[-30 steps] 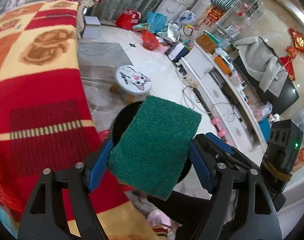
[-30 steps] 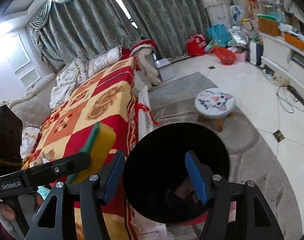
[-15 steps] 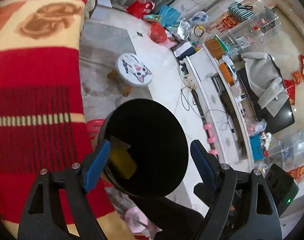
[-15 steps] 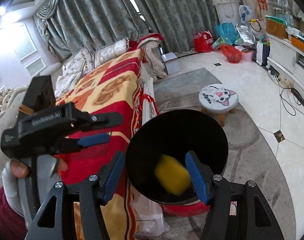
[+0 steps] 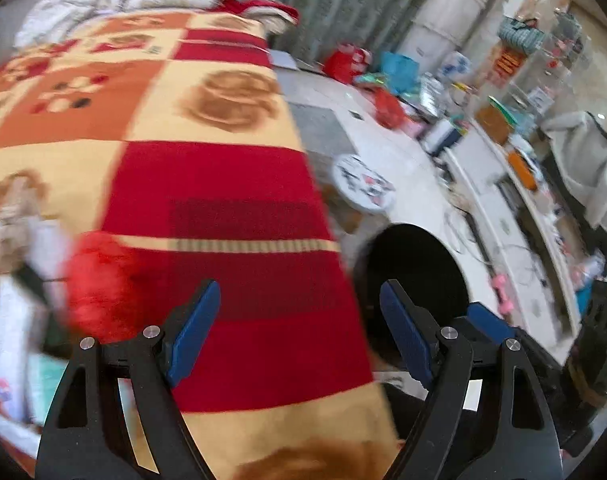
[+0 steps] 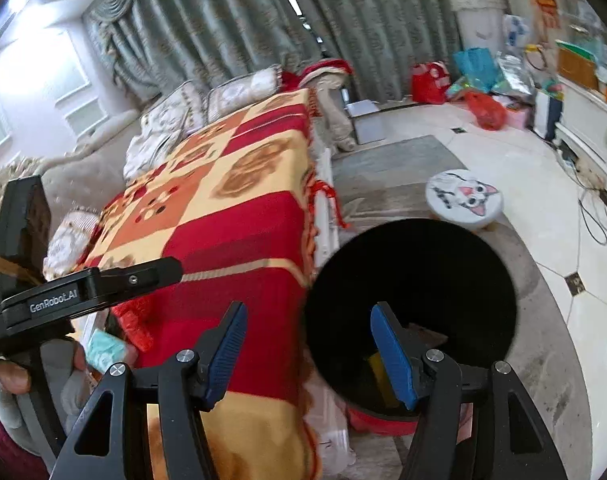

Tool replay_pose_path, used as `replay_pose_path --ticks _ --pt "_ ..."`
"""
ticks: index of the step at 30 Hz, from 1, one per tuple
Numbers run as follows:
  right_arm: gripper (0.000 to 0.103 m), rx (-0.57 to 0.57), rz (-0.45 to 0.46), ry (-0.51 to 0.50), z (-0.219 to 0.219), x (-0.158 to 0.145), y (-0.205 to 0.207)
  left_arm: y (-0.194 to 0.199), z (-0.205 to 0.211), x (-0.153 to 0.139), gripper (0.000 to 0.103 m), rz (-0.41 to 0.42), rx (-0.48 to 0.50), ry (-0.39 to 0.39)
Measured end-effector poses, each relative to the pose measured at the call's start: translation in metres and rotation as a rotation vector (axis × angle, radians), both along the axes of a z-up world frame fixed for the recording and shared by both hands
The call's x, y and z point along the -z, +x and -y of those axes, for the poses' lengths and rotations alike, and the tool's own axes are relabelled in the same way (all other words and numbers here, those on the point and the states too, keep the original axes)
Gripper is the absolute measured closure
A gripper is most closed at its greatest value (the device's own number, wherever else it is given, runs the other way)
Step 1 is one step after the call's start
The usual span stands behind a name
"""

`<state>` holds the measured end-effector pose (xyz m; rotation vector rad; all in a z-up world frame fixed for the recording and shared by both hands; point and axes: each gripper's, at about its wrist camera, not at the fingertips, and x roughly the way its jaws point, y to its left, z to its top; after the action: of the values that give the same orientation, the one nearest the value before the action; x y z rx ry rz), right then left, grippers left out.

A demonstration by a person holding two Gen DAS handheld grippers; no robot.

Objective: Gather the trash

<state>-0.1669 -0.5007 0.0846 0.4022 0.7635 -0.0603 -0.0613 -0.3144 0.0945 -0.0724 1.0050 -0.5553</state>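
Observation:
My left gripper [image 5: 299, 286] is open and empty above the red and yellow blanket [image 5: 223, 184]. To its right stands the black bin [image 5: 415, 276], beside the blanket's edge. Blurred at the left lie a fluffy red item [image 5: 99, 280] and pale wrappers [image 5: 7, 320]. My right gripper [image 6: 309, 307] is open with nothing in it, and spans the gap between the blanket [image 6: 243, 208] and the bin [image 6: 415, 280]. A yellow sponge [image 6: 377, 376] lies inside the bin. A gloved hand [image 6: 7, 376] holds the left gripper, whose finger [image 6: 143, 274] shows at the left. A teal packet [image 6: 105, 350] lies below it.
A cat-face stool [image 6: 463, 198] stands on the grey rug beyond the bin. Red and blue bags [image 6: 483, 110] crowd the far floor by the curtains. A long white cabinet [image 5: 503, 216] with cables runs along the right. Cushions [image 6: 175, 120] lie at the blanket's far end.
The green and yellow sponge left my left gripper and dropped into the black bin. The left gripper then swung left over the blanket. The right gripper shifted slightly left.

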Motion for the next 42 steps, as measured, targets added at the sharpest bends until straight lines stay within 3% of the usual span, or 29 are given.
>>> replay_pose_path --ticks 12,16,21,32,42 --pt "0.041 -0.121 0.002 -0.016 -0.076 -0.009 0.037 -0.016 -0.106 -0.021 0.022 0.156 -0.150 0.109" --pt "0.034 -0.167 0.010 -0.026 -0.106 -0.015 0.048 -0.020 -0.133 -0.028 0.022 0.200 -0.189 0.146" --pt "0.033 -0.209 0.018 -0.041 -0.136 -0.020 0.057 -0.023 -0.163 -0.036 0.022 0.247 -0.220 0.186" --pt "0.033 -0.295 0.016 -0.077 -0.191 -0.025 0.069 -0.033 -0.220 -0.047 0.021 0.291 -0.290 0.208" --pt "0.031 -0.322 0.006 -0.098 -0.211 -0.028 0.075 -0.037 -0.256 -0.042 0.021 0.281 -0.321 0.183"
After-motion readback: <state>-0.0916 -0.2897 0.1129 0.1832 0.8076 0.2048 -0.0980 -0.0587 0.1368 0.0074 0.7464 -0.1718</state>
